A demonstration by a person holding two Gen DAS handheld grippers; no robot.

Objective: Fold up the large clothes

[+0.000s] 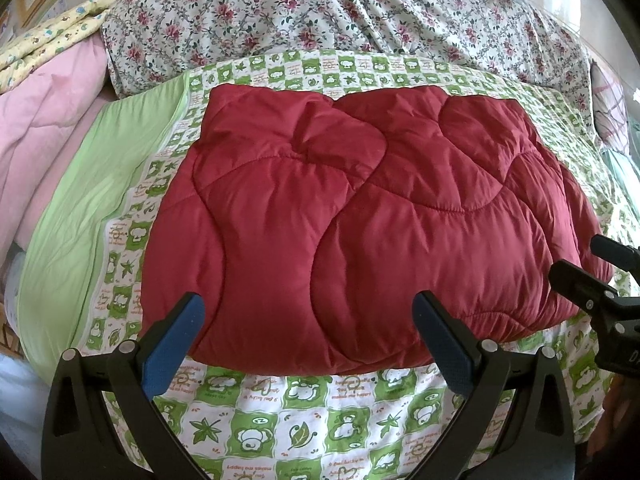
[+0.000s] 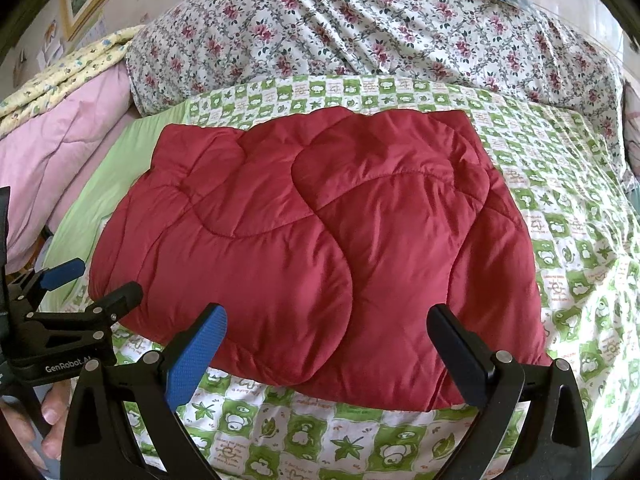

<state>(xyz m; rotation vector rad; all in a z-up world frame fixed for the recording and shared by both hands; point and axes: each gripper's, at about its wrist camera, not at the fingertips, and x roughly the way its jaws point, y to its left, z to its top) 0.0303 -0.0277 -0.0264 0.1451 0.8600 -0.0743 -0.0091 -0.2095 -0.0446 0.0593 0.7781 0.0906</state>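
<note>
A dark red quilted padded garment (image 1: 360, 216) lies folded into a thick rectangle on the green-and-white printed sheet (image 1: 296, 424); it also shows in the right wrist view (image 2: 320, 248). My left gripper (image 1: 308, 320) is open and empty, its fingers hovering over the garment's near edge. My right gripper (image 2: 326, 332) is open and empty, also over the near edge, further right. The right gripper shows at the right edge of the left wrist view (image 1: 592, 268), and the left gripper at the left edge of the right wrist view (image 2: 100, 280).
A floral duvet (image 1: 320, 12) is piled behind the garment. A pink quilt (image 1: 44, 136) and a yellow patterned blanket (image 1: 52, 32) lie at the left. A plain green cloth (image 1: 92, 200) lies left of the garment. A hand (image 2: 28, 432) holds the left gripper.
</note>
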